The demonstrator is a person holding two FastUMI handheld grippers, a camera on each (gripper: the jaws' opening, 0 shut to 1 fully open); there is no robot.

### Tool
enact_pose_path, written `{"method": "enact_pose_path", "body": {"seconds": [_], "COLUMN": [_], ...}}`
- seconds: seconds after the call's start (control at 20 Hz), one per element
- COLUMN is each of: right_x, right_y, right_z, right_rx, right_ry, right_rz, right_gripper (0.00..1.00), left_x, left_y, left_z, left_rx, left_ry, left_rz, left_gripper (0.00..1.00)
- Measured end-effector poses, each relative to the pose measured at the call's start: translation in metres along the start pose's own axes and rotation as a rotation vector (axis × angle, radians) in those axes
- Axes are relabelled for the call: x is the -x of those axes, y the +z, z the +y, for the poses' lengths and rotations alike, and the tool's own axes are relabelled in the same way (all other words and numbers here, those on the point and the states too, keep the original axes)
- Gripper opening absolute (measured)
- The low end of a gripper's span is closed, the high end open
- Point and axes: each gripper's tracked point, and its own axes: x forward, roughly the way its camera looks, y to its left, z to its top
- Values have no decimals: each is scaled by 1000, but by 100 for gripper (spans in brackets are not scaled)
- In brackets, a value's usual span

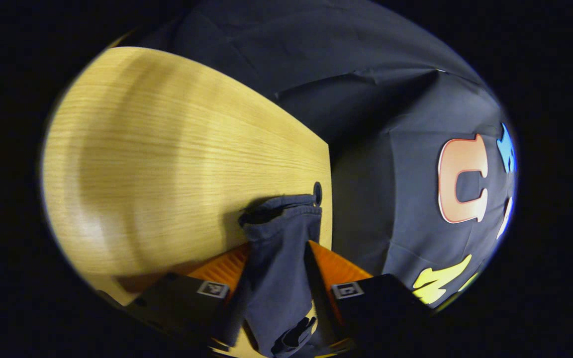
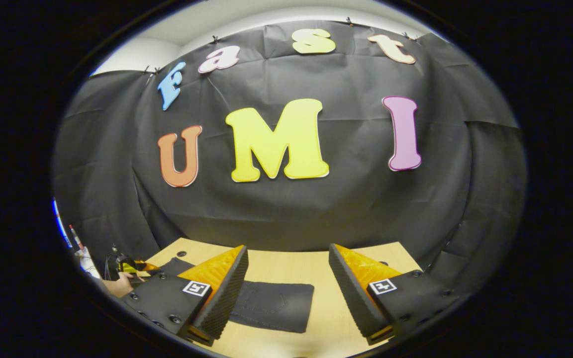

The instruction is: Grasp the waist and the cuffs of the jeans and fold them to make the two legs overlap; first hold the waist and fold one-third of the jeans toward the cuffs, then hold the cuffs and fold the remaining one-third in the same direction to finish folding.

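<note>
In the left gripper view, the left gripper [image 1: 276,258] sits at the bottom of the picture with its two fingers clamped on a bunched strip of the jeans [image 1: 279,248]. The dark denim runs up between the fingers and ends in a rumpled, rounded edge that rests on the wooden table [image 1: 167,164]. Whether this is a cuff or part of the waist is hard to tell, because the cloth is gathered into folds and its lower end is cut off at the picture's edge. The far end of the fabric lies just beside a small round hole [image 1: 317,193] near the table's edge. Beyond that edge hangs the black cloth wall [image 1: 391,124].

In the right gripper view, the right gripper [image 2: 286,283] has its fingers spread well apart, holding nothing. Between and below them the jeans [image 2: 276,306] lie flat on the table [image 2: 316,261] as a smooth dark rectangle; the gripper's left finger hides part of the fabric. At the far left, small and partly cut off, a hand [image 2: 117,286] holds a piece of equipment over the table's edge; its details are too small to make out.
</note>
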Motion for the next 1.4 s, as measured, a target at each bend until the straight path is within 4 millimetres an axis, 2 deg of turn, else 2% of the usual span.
{"method": "enact_pose_path", "body": {"seconds": [0.05,0.1,0.3,0.4,0.5,0.75,0.8,0.85,0.9,1.0,1.05,1.1,1.15,1.2,1.25,1.3,1.35,1.4], "right_x": [1,1,2,3,4,5,5,6,6,7,8,9,10,10,10,10,10,11], "right_y": [0,-2,-3,-2,-2,-8,-9,-9,-10,-16,-18,-19,-20,-23,-25,-27,-27,-27], "right_z": [-1,-1,-4,-4,-3,-2,-2,-3,-4,-8,-10,-11,-13,-15,-17,-19,-20,-21], "right_rx": [3,5,10,5,3,8,5,3,4,9,4,-1,-4,-6,-10,-15,-19,-22], "right_ry": [1,0,-2,-2,0,2,3,0,-2,-12,-15,-18,-24,-29,-33,-37,-41,-45], "right_rz": [3,6,16,18,18,35,36,34,35,51,55,59,64,68,73,79,80,79], "right_gripper": [99,99,99,100,99,100,95,99,99,100,95,95,99,95,99,95,99,95], "left_x": [-2,-2,-1,4,11,29,33,37,42,53,57,62,66,72,79,84,86,87], "left_y": [0,-2,-1,-1,-1,-8,-11,-14,-18,-32,-41,-49,-56,-65,-75,-87,-97,-107], "left_z": [-1,-2,1,1,-9,-47,-58,-68,-80,-100,-111,-125,-136,-149,-161,-174,-184,-195], "left_rx": [21,27,-71,-167,-261,-484,-524,-559,-595,-697,-755,-815,-860,-907,-947,-983,-1011,-1037], "left_ry": [-11,-10,21,52,60,26,13,-8,-23,-46,-65,-88,-111,-135,-161,-189,-213,-237], "left_rz": [2,7,7,-1,-19,-45,-49,-53,-57,-75,-85,-97,-102,-107,-106,-104,-99,-97], "left_gripper": [35,16,4,4,3,3,4,4,4,3,4,4,4,3,3,3,3,3]}}
